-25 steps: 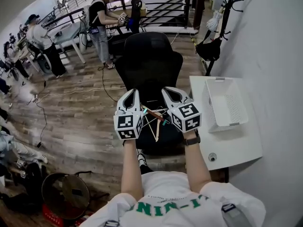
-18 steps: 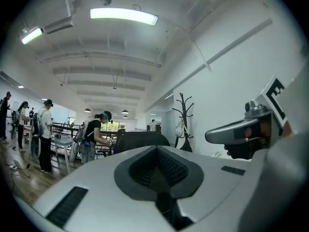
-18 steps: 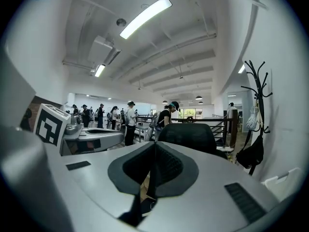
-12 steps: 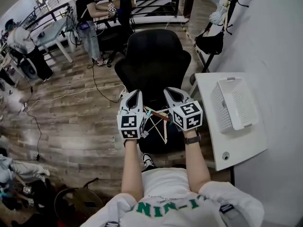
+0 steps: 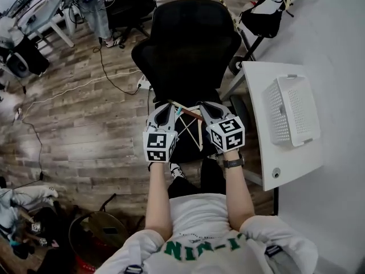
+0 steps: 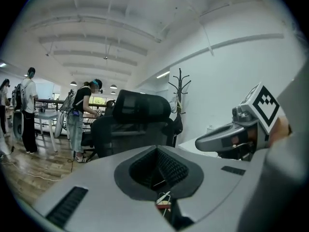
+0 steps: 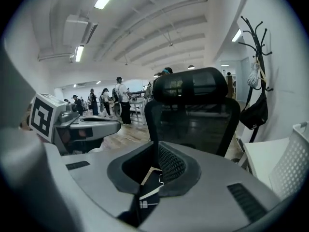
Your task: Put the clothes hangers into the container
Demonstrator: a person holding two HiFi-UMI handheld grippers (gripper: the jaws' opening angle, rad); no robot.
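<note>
A bundle of wooden clothes hangers [image 5: 193,131], pale sticks with one dark brown bar, hangs between my two grippers above the seat of a black office chair [image 5: 188,44]. My left gripper [image 5: 167,108] is shut on its left end; a bit of wire and red-brown wood [image 6: 163,202] shows between its jaws. On the right end my right gripper [image 5: 204,107] is shut, with pale wood [image 7: 150,173] in the jaw slot; its jaws have just eased a shade, the hanger still between them. The white perforated basket [image 5: 293,110] stands to the right of both grippers.
The basket sits on a white table [image 5: 259,96] against the white wall. A coat stand with a black bag [image 5: 262,21] stands behind the table. Cables [image 5: 85,84] trail over the wooden floor on the left, where people stand at desks. A round dark stool [image 5: 100,236] is at lower left.
Both grippers have sunk together with the hangers still between them. The view has tipped down, so the chair seat now lies right under the hangers.
</note>
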